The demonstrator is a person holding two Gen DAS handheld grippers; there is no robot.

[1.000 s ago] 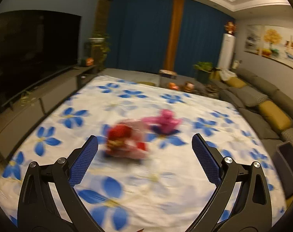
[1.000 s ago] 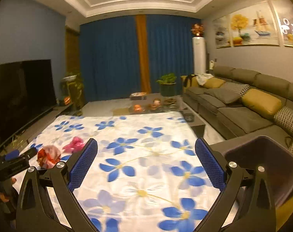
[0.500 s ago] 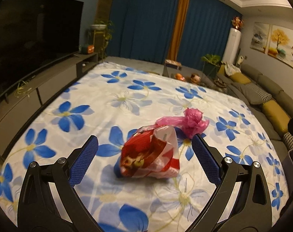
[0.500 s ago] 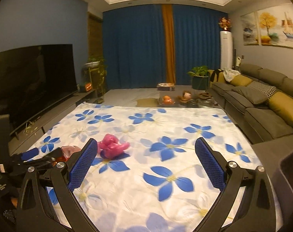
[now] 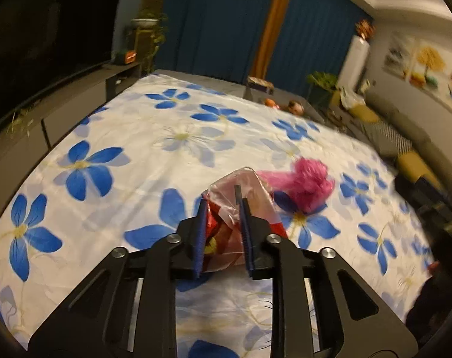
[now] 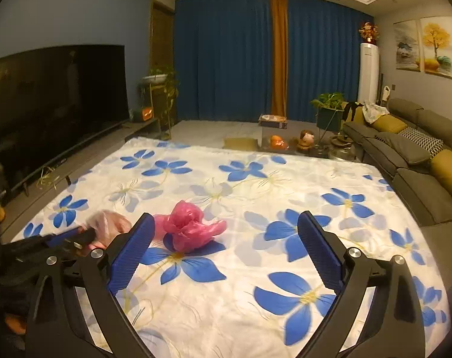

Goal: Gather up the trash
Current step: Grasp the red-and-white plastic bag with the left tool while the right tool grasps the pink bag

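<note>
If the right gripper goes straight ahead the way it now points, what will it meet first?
Probably the flowered sheet: the right gripper is open and tilted down, with only cloth ahead. The pink plastic bag lies left of centre, near the left finger, so it may just brush it.

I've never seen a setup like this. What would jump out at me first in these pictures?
Probably the big white sheet with blue flowers spread across the living-room floor. On it, the left gripper has just been closing its jaws on a crumpled red and clear plastic bag. Just beyond lies a crumpled pink plastic bag, with the right gripper open right in front of it.
</note>
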